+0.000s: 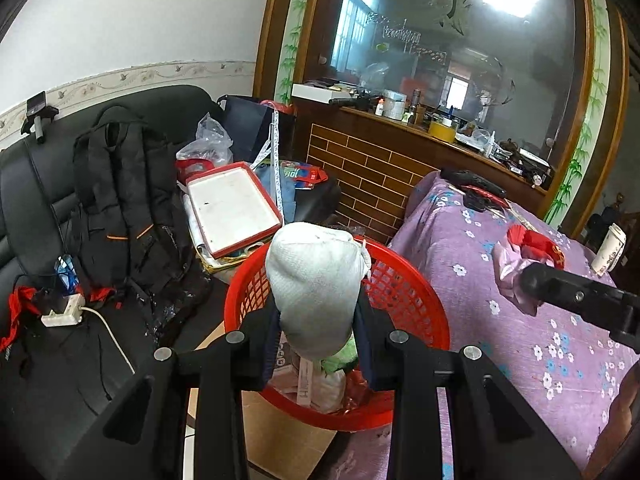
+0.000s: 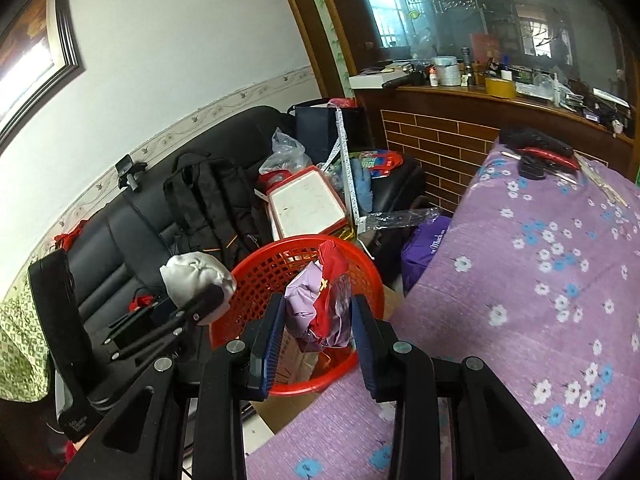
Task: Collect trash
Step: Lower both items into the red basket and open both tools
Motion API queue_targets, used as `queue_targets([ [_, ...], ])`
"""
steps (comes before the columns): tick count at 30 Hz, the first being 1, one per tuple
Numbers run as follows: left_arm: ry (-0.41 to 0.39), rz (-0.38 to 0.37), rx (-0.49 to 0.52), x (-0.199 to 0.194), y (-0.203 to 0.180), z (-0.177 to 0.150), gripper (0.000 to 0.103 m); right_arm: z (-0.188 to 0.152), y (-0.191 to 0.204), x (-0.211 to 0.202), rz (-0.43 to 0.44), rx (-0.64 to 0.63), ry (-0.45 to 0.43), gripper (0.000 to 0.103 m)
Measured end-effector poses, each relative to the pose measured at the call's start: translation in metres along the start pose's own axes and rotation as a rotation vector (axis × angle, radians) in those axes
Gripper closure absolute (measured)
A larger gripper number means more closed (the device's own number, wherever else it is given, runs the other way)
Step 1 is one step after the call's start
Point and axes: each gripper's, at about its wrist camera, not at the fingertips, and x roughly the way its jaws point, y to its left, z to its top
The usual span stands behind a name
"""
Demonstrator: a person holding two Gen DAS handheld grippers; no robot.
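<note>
A red plastic mesh basket (image 1: 404, 292) (image 2: 280, 268) stands on a cardboard box between the sofa and the table, with wrappers and paper inside. My left gripper (image 1: 318, 320) is shut on a grey-white cloth bundle (image 1: 316, 280) and holds it over the basket; the bundle also shows in the right wrist view (image 2: 196, 276). My right gripper (image 2: 320, 320) is shut on a crumpled pink and red wrapper (image 2: 316, 304) above the basket's near rim; the wrapper also shows in the left wrist view (image 1: 524, 256).
A table with a purple flowered cloth (image 2: 540, 280) is at right, with a paper cup (image 1: 610, 252) and black and red items (image 2: 540, 156). A black sofa (image 1: 48, 208) at left holds a backpack (image 1: 124, 208), a red-rimmed tray (image 1: 236, 208) and bags. A brick-patterned counter (image 1: 368, 168) stands behind.
</note>
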Motion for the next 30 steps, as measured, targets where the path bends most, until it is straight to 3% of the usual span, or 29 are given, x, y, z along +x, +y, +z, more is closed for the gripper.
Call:
queue_targets([
  [23,0.007,0.005,0.006,0.011,0.006,0.0,0.072,0.017,0.002,0.047,0.027,0.042,0.051,0.063],
  [25,0.007,0.004,0.012,0.013,0.004,0.001,0.064,0.019,0.001,0.049,0.024,0.043,0.044,0.063],
  [28,0.004,0.017,0.002,0.014,0.002,0.001,0.042,0.02,-0.001,0.047,0.017,0.046,0.031,0.044],
  [29,-0.005,0.02,0.002,0.013,0.002,0.001,0.042,0.02,-0.002,0.044,0.02,0.05,0.021,0.038],
  [30,-0.008,0.023,0.004,0.012,0.002,0.001,0.042,0.019,-0.004,0.041,0.014,0.052,0.015,0.038],
])
